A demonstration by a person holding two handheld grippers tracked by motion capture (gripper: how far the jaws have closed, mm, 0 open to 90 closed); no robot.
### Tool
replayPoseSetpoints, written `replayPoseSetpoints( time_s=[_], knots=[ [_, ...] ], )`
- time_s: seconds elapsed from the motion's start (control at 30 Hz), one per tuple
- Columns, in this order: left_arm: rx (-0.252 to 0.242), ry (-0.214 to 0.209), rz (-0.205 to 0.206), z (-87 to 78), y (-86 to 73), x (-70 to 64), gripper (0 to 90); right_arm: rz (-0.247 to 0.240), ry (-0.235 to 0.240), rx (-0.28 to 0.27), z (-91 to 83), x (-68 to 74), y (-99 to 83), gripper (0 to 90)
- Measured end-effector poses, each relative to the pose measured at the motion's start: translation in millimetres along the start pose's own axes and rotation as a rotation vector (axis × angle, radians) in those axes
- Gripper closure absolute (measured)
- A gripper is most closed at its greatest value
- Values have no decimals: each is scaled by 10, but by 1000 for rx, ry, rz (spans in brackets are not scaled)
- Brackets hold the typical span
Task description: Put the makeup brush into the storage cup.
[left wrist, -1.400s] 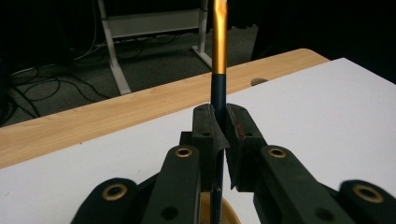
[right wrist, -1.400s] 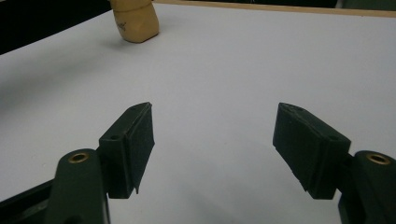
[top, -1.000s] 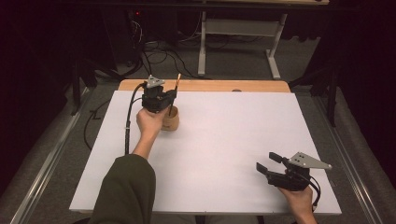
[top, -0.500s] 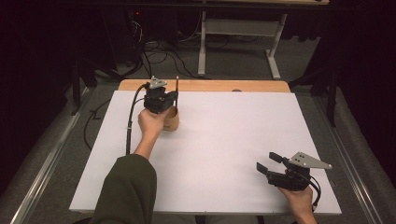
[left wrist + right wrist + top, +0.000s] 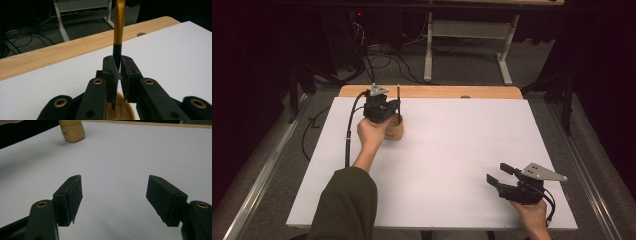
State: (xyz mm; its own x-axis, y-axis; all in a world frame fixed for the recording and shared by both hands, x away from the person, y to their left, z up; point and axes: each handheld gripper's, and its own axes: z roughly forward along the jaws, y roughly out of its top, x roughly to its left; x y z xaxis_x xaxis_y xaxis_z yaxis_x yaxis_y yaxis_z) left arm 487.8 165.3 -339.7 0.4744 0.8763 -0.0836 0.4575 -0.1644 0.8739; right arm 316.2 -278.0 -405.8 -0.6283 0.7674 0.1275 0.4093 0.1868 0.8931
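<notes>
My left gripper [image 5: 395,106] is shut on a thin pencil-like stick [image 5: 398,92] at the far left of the table. In the left gripper view the stick [image 5: 119,25] stands upright between the jaws, orange above and black where it is clamped. A small round wooden cup [image 5: 394,131] stands right under the gripper, and its rim [image 5: 124,113] shows below the jaws. The stick's lower end is hidden behind the jaws. My right gripper [image 5: 499,174] rests open near the front right corner. Nothing lies between its jaws [image 5: 115,192], and the cup [image 5: 72,131] stands far off.
A white sheet [image 5: 452,150] covers most of the wooden tabletop [image 5: 437,91], which shows as a strip along the far edge. Cables and a metal stand [image 5: 467,30] lie on the dark floor beyond. A cable [image 5: 348,135] trails from the left gripper.
The stick in the left gripper has swung from a slight tilt to upright over the cup. The right gripper has stayed where it was.
</notes>
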Motion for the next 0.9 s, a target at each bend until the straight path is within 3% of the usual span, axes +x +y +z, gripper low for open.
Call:
replayPoseSetpoints(
  time_s=[0.07,0.2,0.47,0.9],
  knots=[
    [8,-8,-17,-2,0,3,747,1,-1,0,-3,0,0,310],
    [25,-16,-13,-30,2,-4,697,-4,0,0,-4,2,1,310],
    [4,-24,-13,-135,-31,-20,530,-3,-1,1,-2,6,2,310],
    [-2,-42,4,-304,-51,-9,423,-3,-2,1,-1,9,3,310]
  ],
)
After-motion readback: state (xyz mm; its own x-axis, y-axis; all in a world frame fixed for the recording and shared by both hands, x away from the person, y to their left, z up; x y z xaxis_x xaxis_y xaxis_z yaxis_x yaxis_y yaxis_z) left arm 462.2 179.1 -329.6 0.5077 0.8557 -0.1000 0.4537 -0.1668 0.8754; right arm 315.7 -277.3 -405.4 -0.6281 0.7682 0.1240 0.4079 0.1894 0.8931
